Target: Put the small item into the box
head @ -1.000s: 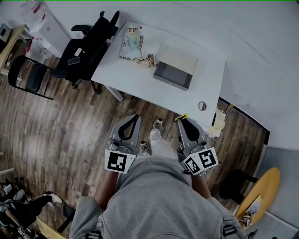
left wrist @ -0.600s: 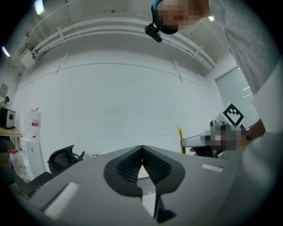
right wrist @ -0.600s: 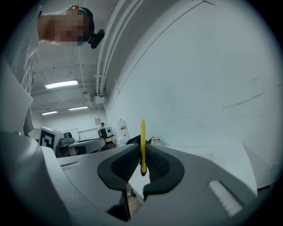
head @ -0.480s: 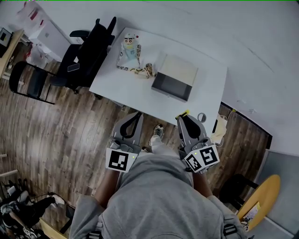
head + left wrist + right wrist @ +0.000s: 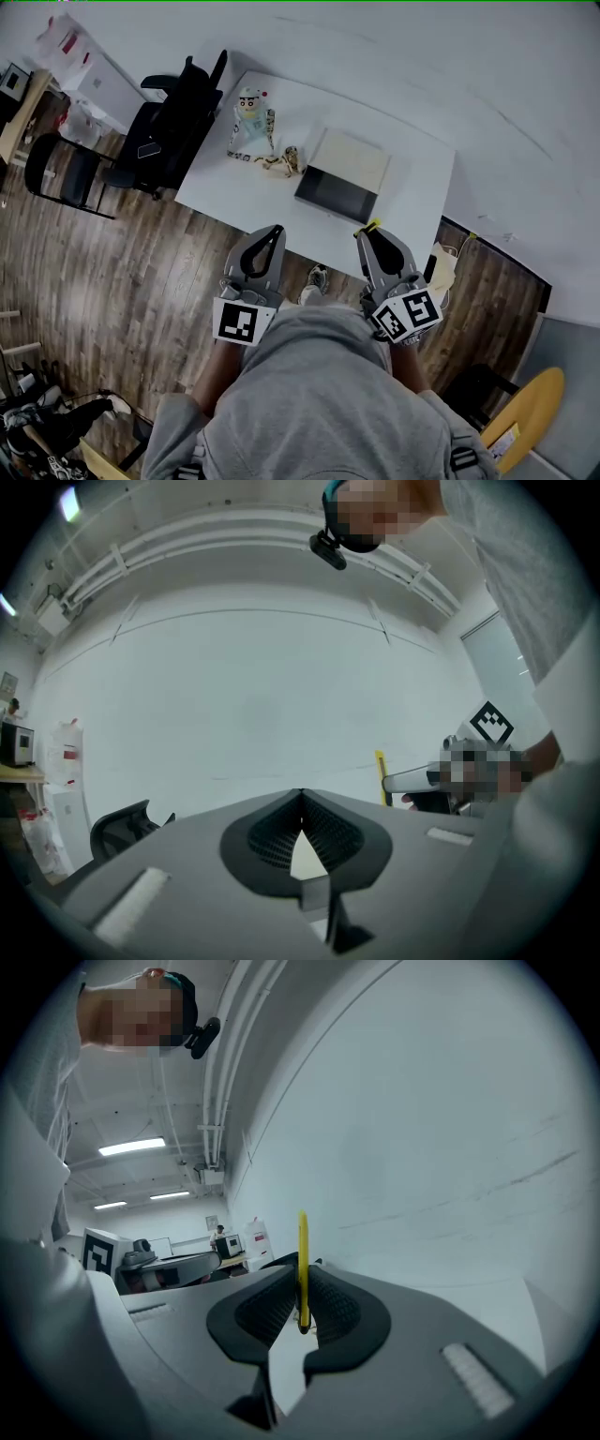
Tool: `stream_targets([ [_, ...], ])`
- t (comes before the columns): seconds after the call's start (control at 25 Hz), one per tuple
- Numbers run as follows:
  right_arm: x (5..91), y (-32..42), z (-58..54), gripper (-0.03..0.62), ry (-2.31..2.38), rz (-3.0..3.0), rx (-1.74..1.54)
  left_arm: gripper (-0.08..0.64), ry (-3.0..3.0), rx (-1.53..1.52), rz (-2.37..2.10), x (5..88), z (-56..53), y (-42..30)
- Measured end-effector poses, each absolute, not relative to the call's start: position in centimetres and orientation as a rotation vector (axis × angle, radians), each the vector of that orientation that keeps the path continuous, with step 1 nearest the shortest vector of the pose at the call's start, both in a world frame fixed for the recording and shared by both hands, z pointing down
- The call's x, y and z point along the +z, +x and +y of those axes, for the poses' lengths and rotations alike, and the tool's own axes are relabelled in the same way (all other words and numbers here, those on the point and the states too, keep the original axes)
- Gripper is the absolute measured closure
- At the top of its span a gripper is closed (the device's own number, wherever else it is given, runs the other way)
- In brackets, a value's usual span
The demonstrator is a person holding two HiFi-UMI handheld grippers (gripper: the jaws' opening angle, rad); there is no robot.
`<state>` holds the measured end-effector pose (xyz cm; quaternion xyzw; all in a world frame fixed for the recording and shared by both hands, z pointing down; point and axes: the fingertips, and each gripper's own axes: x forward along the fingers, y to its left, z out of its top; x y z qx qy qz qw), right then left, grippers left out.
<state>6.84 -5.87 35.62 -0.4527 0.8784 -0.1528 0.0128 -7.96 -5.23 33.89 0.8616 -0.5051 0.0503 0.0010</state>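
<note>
A thin yellow item (image 5: 302, 1265) stands upright between the jaws of my right gripper (image 5: 302, 1290), which is shut on it. In the head view its yellow tip (image 5: 370, 227) shows at that right gripper (image 5: 367, 232), over the near edge of the white table (image 5: 412, 202). An open box (image 5: 330, 194) with a grey inside and a cream lid lies on the table just beyond. My left gripper (image 5: 276, 230) is held level beside it, and its jaws (image 5: 301, 797) are shut on nothing.
A robot-like toy figure (image 5: 248, 120) and a small brown toy (image 5: 285, 161) lie on the table left of the box. Black office chairs (image 5: 173, 111) stand to the left on the wood floor. A yellow round table (image 5: 527, 405) sits at lower right.
The table and box have drawn nearer in the head view. Both grippers now reach the table's near edge, where before they hung over the floor. The jaws stayed as they were.
</note>
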Motion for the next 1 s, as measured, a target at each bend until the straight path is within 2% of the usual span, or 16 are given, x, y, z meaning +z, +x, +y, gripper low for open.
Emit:
stream_targets([
  [0.68,36.7,12.3,-8.9,0.534,-1.507,2.662,-0.526,0.557,2.795,0.212,-1.428,34.2,-9.2,-1.5],
  [1.0,37.4,13.3,-9.9,0.534,-1.615,2.628,-0.531,0.557,2.816,0.188,-1.338,34.7,-11.4,-0.7],
])
